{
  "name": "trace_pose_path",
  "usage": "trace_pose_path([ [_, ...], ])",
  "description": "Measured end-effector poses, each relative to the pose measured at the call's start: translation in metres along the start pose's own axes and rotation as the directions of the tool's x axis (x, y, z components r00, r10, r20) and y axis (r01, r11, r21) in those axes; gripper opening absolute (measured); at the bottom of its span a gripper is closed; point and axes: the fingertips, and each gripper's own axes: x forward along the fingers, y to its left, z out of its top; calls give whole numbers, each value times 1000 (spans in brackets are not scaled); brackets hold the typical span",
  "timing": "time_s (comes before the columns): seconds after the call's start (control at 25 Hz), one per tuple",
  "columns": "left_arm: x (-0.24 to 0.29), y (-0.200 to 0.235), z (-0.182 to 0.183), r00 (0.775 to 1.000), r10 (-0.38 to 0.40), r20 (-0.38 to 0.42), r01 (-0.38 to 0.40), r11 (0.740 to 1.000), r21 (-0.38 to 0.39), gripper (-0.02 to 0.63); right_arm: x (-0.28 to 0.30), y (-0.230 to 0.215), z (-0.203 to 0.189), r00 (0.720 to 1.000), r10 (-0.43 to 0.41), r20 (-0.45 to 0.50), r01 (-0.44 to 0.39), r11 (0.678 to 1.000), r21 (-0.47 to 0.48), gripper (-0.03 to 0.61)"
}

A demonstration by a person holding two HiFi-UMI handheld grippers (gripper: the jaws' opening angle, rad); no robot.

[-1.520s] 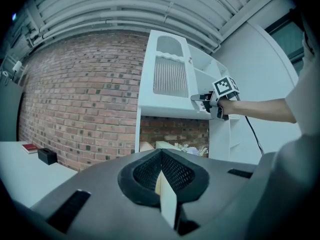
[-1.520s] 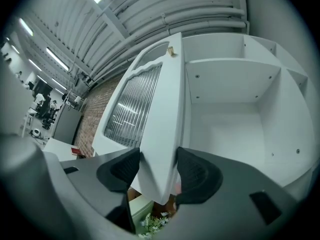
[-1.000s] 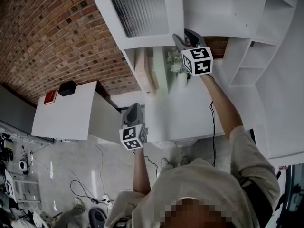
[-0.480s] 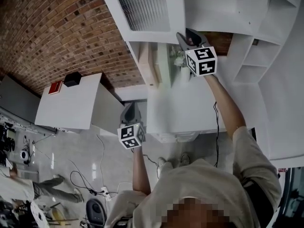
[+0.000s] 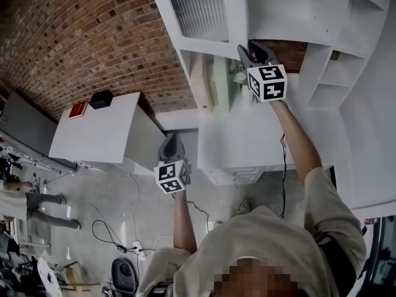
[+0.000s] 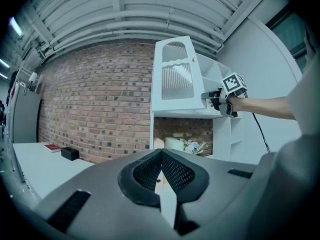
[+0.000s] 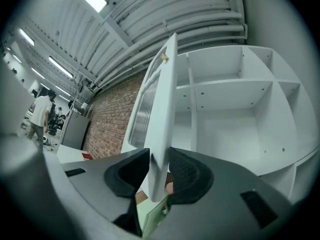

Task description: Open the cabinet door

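The white cabinet door [image 5: 204, 11] with a ribbed panel stands swung out from the white shelf cabinet [image 5: 297, 11]. My right gripper [image 5: 249, 49] is at the door's lower free edge. In the right gripper view the door [image 7: 160, 99] runs edge-on between the jaws of the right gripper [image 7: 159, 159]; the jaws are closing and both pads touch it. The left gripper view shows the door [image 6: 175, 79] from the front, with the right gripper [image 6: 212, 98] at its lower corner. My left gripper [image 5: 173, 144] hangs lower and to the left, away from the cabinet, shut [image 6: 161, 154] on nothing.
Behind is a brick wall [image 5: 93, 36]. A white table [image 5: 99, 129] at the left carries a red book [image 5: 78, 109] and a black box [image 5: 101, 98]. Below the door, an open compartment holds flowers [image 6: 192, 146] and boxes. A person [image 5: 31, 190] walks at the far left.
My right gripper and the door's edge have shifted a little to the right in the head view. The left gripper stays at about the same spot. A person has come into view at the left.
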Motion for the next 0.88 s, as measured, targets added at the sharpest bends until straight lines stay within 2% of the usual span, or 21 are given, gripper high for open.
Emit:
trace_pose_path([
  [0.52,-42,20,7,1000,12,-1,-12,1000,25,28,-27,39,14,1000,-13,4,13,1000,0,101],
  [0.88,-61,29,17,999,6,31,-7,1000,29,28,-44,78,26,1000,10,17,-9,999,-48,92],
])
